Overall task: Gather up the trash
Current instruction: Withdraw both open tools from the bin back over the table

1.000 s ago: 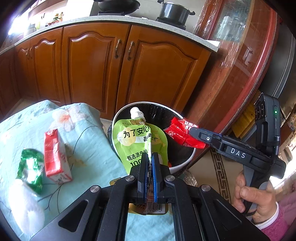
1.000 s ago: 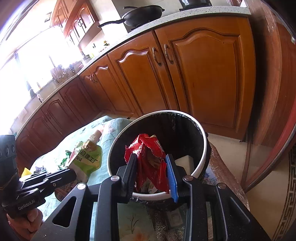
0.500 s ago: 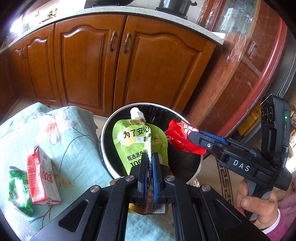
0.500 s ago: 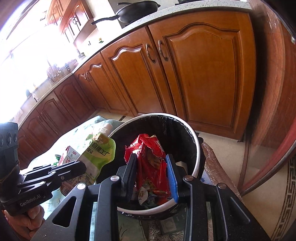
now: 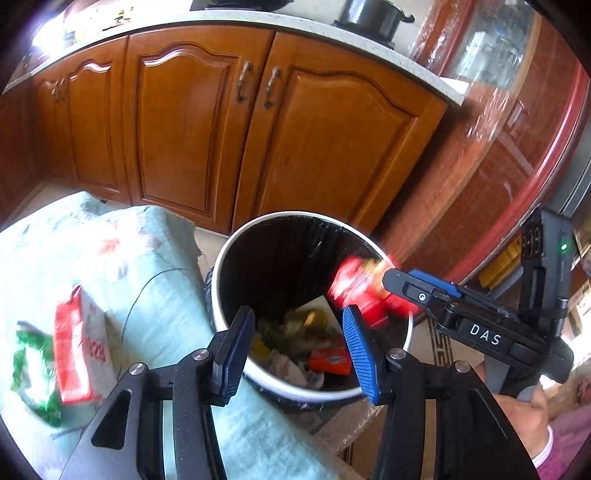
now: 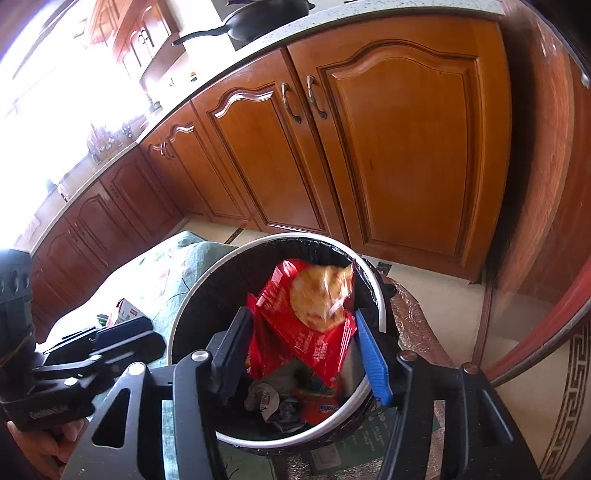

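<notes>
Both grippers are hanging over the bin (image 5: 406, 334), jaws opening. At the bottom of the left wrist view, the left gripper (image 5: 298, 349) is standing with its fingers apart and nothing between them; through the gap some trash is showing at the bin's bottom, blurred, with an orange packet (image 5: 330, 363) among it. At lower centre of the right wrist view, the right gripper (image 6: 303, 352) is spreading its fingers around a red wrapper (image 6: 308, 321); the wrapper is lying between the pads, above the bin's mouth, blurred, and whether the pads are touching it cannot be told. In the left wrist view the same wrapper is appearing as a red smear right of centre, at the tip of the right gripper, over the bin's right rim. At the lower right corner of that view a hand (image 5: 526, 419) is holding the right gripper's handle. Left of the bin, a pale green cloth (image 5: 147, 280) is covering a table, and at the left edge of the frame a red and white carton (image 5: 79, 347) is lying on it, with a green bag (image 5: 31, 373) just beside it. Farther back, wooden cabinets (image 5: 207, 122) are filling the middle of both views. On the counter (image 5: 258, 18) at the top, a dark pot (image 5: 373, 16) is sitting in the left wrist view, and a black pan (image 6: 258, 18) in the right wrist view.
</notes>
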Available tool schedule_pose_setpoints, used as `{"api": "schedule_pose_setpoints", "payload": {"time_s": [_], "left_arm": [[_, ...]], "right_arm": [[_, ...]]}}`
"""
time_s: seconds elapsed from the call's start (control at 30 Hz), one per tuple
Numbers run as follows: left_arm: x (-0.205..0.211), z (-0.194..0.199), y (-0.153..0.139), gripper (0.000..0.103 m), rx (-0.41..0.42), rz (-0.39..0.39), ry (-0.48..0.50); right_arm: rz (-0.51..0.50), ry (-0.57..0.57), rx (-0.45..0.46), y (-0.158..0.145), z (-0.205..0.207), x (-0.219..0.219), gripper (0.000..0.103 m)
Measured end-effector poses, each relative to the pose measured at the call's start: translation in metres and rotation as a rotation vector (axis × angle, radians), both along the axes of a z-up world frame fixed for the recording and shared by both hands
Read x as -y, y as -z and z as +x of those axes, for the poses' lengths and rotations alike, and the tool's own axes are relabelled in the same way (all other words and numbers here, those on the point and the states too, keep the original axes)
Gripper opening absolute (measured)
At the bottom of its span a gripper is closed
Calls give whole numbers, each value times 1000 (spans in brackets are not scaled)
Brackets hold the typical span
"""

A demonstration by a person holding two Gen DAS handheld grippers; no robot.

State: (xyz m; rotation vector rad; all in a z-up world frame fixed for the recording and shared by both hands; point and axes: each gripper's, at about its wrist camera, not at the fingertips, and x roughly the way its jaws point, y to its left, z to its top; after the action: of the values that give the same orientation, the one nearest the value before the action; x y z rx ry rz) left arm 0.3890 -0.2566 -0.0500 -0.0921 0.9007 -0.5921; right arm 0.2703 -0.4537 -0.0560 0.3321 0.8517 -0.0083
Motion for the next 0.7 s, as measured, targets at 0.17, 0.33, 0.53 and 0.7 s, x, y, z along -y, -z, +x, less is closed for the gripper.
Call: {"api": "schedule_pose_setpoints", "payload": {"time_s": [0.17,0.33,0.53,0.7], "left_arm": [[-30,-31,-3,54,26,-34,-39],[-60,-68,-7,58,59,-63,-83],[-102,-117,-11,62,105,-89,-145],[-148,-152,-12,63,118,-126,-206]], "right_arm": [[18,2,10,0,-12,-6,64],[50,-2,46,-5,-34,-24,74],[84,-10,89,-10,-61,-56,88],[98,-29,101,-10,-81,-91,93]]}}
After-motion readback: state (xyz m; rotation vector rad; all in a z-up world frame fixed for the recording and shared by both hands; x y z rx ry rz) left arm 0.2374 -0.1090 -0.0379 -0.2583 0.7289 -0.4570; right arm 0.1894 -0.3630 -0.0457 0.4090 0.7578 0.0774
